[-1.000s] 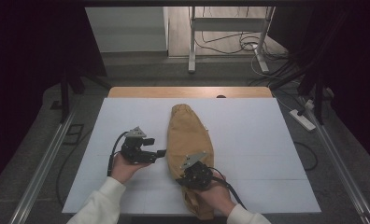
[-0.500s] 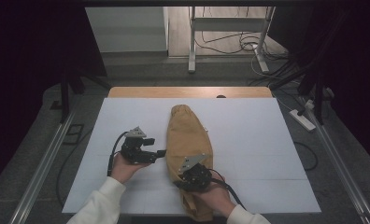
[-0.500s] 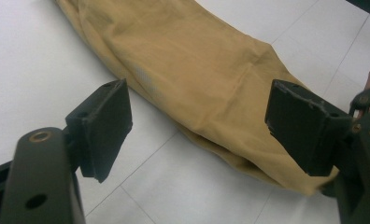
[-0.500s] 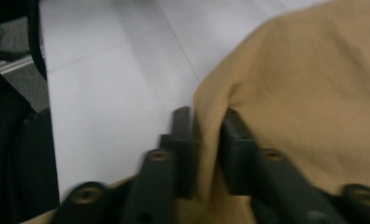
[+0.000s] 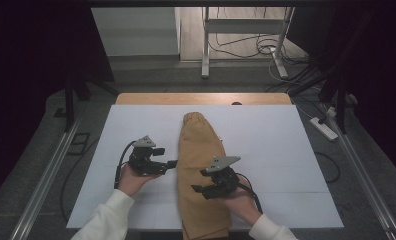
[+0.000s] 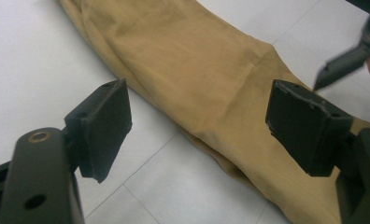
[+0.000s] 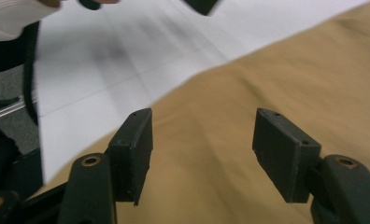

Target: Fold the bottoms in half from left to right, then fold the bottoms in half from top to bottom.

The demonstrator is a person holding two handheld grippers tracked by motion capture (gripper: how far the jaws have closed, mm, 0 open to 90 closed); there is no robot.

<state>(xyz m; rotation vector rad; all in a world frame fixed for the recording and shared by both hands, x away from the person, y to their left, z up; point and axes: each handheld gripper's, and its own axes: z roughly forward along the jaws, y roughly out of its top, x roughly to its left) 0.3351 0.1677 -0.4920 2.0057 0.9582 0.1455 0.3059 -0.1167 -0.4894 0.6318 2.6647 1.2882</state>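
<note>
Right tongs (image 5: 198,189) have just opened, lifted off tan cloth (image 5: 198,150).

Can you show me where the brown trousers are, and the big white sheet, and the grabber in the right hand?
Tan-brown folded cloth trousers (image 5: 198,150): high view, on the upper leg part.
White sheet covering the table (image 5: 286,145): high view, on a bare stretch at the right.
Black two-jaw right gripper (image 5: 200,190): high view, between its open jaw tips.

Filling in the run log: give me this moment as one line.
item: tan trousers folded lengthwise on white sheet | left gripper: open, beside trousers | right gripper: just opened, over trousers, nothing between fingers
</note>
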